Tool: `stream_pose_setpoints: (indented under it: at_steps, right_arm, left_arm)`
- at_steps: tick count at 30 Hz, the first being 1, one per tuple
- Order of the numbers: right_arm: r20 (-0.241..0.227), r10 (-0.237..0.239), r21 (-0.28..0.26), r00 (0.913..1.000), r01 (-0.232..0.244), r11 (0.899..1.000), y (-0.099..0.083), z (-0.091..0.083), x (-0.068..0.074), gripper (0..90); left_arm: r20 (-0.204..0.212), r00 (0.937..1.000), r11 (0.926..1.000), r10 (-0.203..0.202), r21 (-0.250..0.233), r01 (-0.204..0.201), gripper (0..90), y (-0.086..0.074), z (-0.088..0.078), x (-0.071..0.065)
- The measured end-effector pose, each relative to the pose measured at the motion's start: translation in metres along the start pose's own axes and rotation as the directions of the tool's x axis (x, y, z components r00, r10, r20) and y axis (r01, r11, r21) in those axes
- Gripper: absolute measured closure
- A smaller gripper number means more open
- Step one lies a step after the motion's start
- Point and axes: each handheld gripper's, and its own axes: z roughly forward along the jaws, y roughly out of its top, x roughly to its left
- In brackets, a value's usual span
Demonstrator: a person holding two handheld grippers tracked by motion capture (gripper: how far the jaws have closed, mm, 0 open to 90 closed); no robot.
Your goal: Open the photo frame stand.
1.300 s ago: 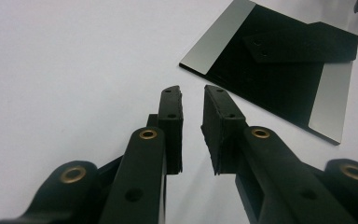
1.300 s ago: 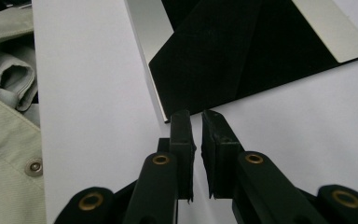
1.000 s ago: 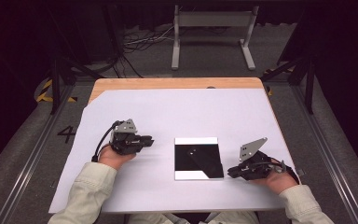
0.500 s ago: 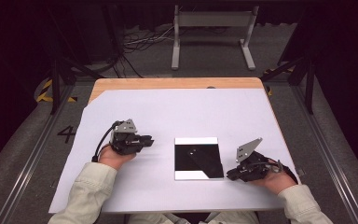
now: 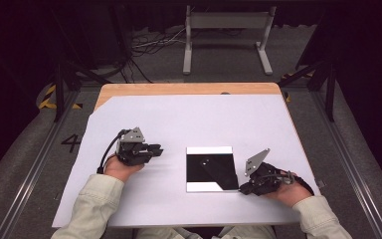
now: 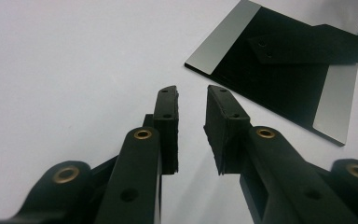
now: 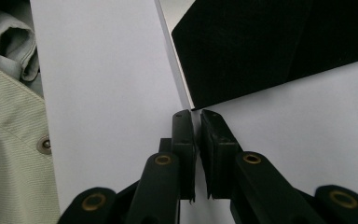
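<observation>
**High view: two hand-held grippers flank a dark mirror plate on a white table**

High view takes in a wooden-edged table (image 5: 129, 89) under a matte white sheet (image 5: 189, 119), ringed by grey carpet; at twelve o'clock beyond it stand a grey metal frame (image 5: 226, 37) and loose cables (image 5: 154, 45) on the floor. Nothing lies between either gripper and the square glossy plate (image 5: 211, 169), which sits flat near the sheet's six o'clock edge, black in the middle with pale strips along its far and near sides.

At nine o'clock of the plate, well apart from it, the left gripper (image 5: 155, 148) rests on the sheet in a pale-sleeved hand, pointing toward three o'clock. At four o'clock of the plate, the right gripper (image 5: 242, 189) lies low, its tips at the plate's near right corner.

Left gripper view adds what the overhead shot cannot: the left gripper's (image 6: 191, 100) rubbery black jaws stand parted with bare sheet between them, having just been opening, and the plate (image 6: 284, 88) reflects a dark angular shape with two small holes.

Right gripper view shows the right gripper's (image 7: 195, 114) jaws nearly pressed together, a thin slit left, just been closing, tips at the plate's (image 7: 261, 46) corner; whether they pinch its thin edge cannot be told. A snap button (image 7: 44, 144) dots the ribbed sleeve (image 7: 9, 140) at nine o'clock.
</observation>
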Motion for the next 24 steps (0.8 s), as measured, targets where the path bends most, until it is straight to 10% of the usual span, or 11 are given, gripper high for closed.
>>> stream_pose_setpoints:
  at_steps: [24]
  right_arm:
    - [0.011,-0.01,-0.055,0.9999,0.011,0.998,0.001,-0.009,0.001,90.0]
  left_arm:
    - [0.001,1.0,1.0,-0.007,0.005,0.007,72.9,-0.001,0.001,0.001]
